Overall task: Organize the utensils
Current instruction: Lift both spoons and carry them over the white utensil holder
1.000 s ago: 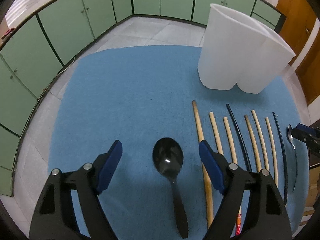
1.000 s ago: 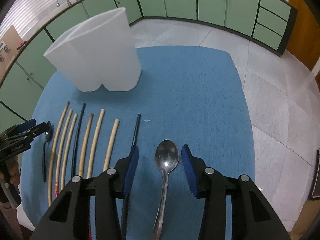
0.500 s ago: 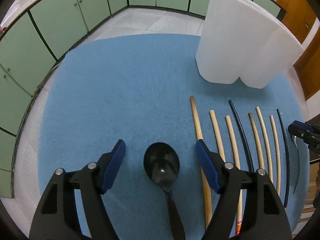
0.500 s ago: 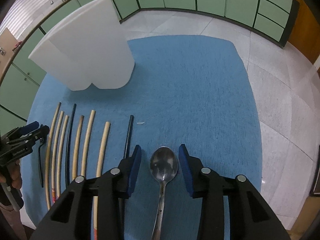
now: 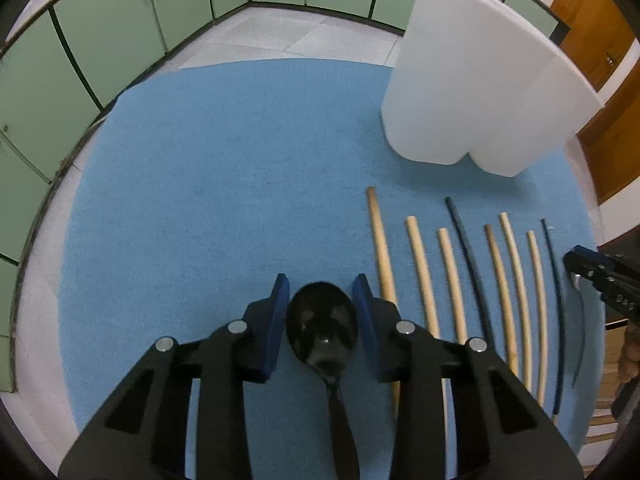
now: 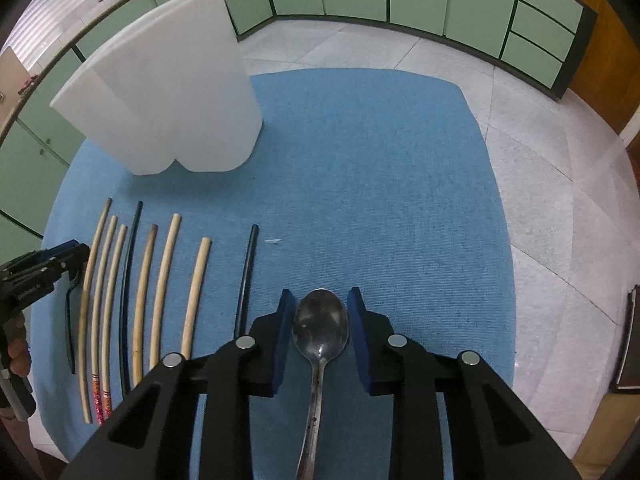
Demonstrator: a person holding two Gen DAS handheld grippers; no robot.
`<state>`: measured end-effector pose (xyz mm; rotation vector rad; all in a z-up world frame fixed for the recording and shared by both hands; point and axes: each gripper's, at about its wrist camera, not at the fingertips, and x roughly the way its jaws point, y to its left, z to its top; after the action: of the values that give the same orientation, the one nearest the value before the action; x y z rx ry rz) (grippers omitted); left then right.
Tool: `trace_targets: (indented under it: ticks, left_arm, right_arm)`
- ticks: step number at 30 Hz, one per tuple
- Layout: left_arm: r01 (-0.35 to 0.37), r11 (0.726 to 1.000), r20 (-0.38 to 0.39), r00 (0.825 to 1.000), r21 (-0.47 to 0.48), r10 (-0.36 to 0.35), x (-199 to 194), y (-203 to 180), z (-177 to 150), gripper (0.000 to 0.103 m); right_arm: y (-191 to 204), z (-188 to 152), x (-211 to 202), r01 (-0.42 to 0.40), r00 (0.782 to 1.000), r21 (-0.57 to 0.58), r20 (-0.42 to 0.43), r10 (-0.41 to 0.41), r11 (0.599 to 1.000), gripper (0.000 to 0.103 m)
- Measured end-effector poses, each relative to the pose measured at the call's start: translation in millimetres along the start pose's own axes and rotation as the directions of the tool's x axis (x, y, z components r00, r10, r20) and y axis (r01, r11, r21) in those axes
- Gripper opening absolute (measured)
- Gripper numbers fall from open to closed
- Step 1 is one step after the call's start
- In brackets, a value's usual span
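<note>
A black spoon (image 5: 322, 330) lies on the blue mat (image 5: 224, 184). My left gripper (image 5: 322, 284) straddles its bowl, the blue pads close against both sides. A metal spoon (image 6: 320, 326) lies on the mat in the right wrist view. My right gripper (image 6: 320, 296) straddles its bowl, pads nearly touching both sides. Several wooden and black chopsticks (image 5: 452, 276) lie in a row between the two spoons; they also show in the right wrist view (image 6: 160, 280). A white two-part holder (image 5: 476, 92) stands behind them, and also shows in the right wrist view (image 6: 168, 88).
The mat covers a small table over a tiled floor (image 6: 560, 208). Green cabinets (image 5: 100, 32) line the walls. A wooden door (image 5: 608, 92) is at the far right. A dark book-like object (image 6: 630, 340) lies at the right edge.
Both grippers have moved forward and lower over their spoons. The jaws of both have narrowed, the left by a lot, until the pads sit against the spoon bowls.
</note>
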<state>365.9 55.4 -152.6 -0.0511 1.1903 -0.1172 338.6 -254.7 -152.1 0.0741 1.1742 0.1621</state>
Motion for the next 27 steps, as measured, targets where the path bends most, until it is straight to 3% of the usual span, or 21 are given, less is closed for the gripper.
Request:
trace_targets:
  ticks: [9, 16, 27]
  left_arm:
    - [0.026, 1.0, 0.136, 0.99, 0.017, -0.028, -34.9, -7.9, -11.6, 0.032]
    - [0.007, 1.0, 0.318, 0.948, 0.029, -0.016, -72.5, -20.0, -28.1, 0.031]
    - [-0.009, 0.999, 0.458, 0.889, 0.033, -0.007, -118.6, -31.6, -42.9, 0.031]
  right_arm:
    - [-4.8, -15.7, -23.6, -0.041, 0.996, 0.017, 0.083, 0.039, 0.999, 0.027]
    - [-7.9, -23.5, -64.5, -0.058, 0.971, -0.01, 0.231, 0.059, 0.998, 0.027]
    - [-2.3, -27.5, -115.2, -0.099, 0.925, -0.02, 0.368, 0.1, 0.995, 0.027]
